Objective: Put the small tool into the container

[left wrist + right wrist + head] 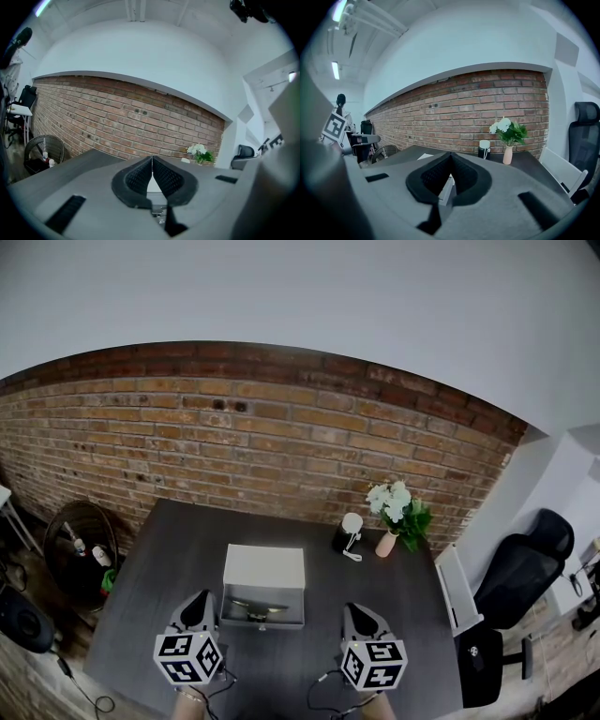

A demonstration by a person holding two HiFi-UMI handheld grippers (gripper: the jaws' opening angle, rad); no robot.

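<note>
Two grippers hover low over the near edge of the dark table (159,549), and from where I stand neither has anything in it. The left gripper (200,597) has its jaws pressed together with nothing between them, and the right gripper (352,609) is clenched the same way.

Between them sits the white box (263,622), open toward the person. A small metal tool (255,607) lies inside its tray, near the middle; I cannot make out what kind of tool it is. So the job looks done, or close to it.

If the tool had to be lifted again, I'd guess it to be light, stiff and a bit slippery, being bare metal. It would want pinching across its narrow middle rather than at an end, where it could swivel. The tray walls leave little room, so coming straight down from above seems the safest way in.

A vase of flowers (387,542) and a dark cup (349,533) stand well apart at the far side.
</note>
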